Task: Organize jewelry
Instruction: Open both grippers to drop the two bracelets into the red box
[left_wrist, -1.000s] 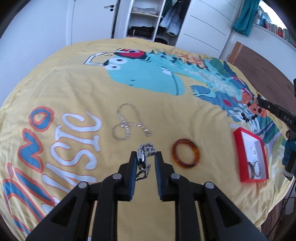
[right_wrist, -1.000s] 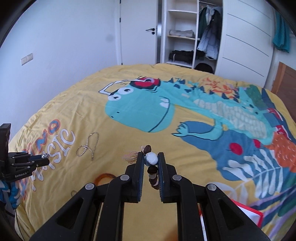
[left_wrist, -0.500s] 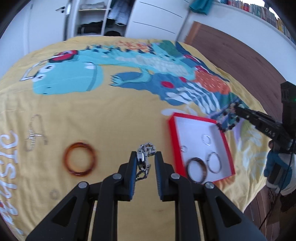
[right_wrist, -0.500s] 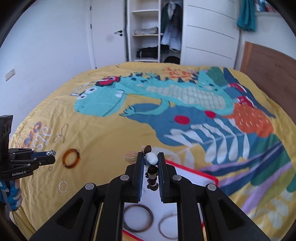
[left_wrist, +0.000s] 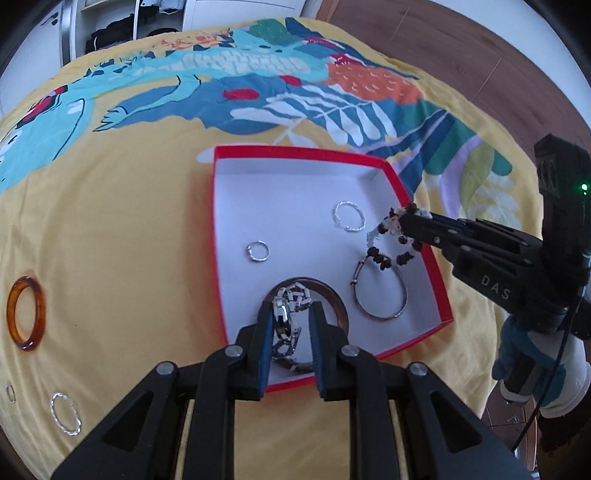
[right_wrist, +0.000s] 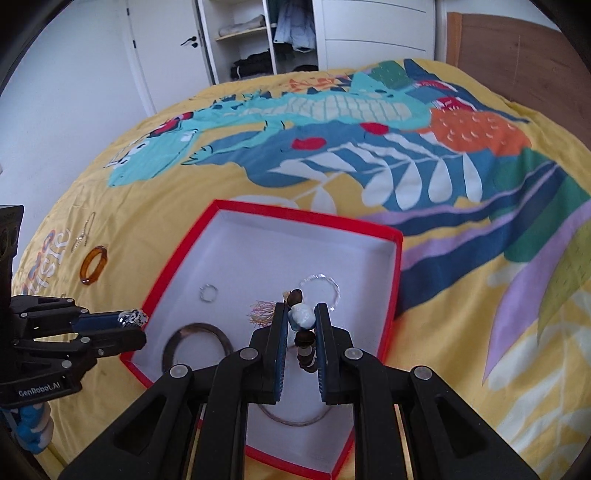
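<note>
Both tools hang over the box (left_wrist: 400, 188): left tool (left_wrist: 290, 325) clamps a chain (left_wrist: 291, 299), right tool (right_wrist: 300, 325) clamps beads (right_wrist: 302, 317); next, releasing them inside

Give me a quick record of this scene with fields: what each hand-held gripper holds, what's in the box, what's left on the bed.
left hand-held gripper: shut on silver chain bracelet, over red box
right hand-held gripper: shut on beaded bracelet, over box
in box: brown bangle, thin hoop, two silver rings
on bedspread: amber bangle
</note>
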